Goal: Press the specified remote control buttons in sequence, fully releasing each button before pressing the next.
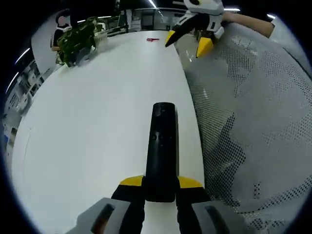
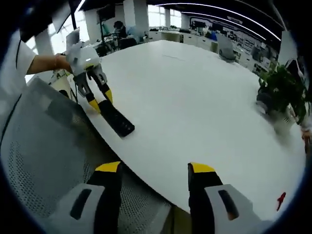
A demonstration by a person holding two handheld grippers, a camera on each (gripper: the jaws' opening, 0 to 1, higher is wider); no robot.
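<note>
open-plan office. long white table [image 2: 195, 97] fills foreground, like meeting table. grey mesh office chair [image 2: 44, 161] at table edge, its perforated back [image 1: 253, 122] also close in left gripper view. behind table, rows of desks with monitors [image 2: 224, 48] and person seated at workstation [image 2: 118, 27]. long ceiling light strips [image 2: 219, 9], white columns [image 2: 129, 14], bright windows [image 2: 161, 17] at far end. potted green plant [image 2: 282, 92] on table, same plant [image 1: 78, 39] in left gripper view.
</note>
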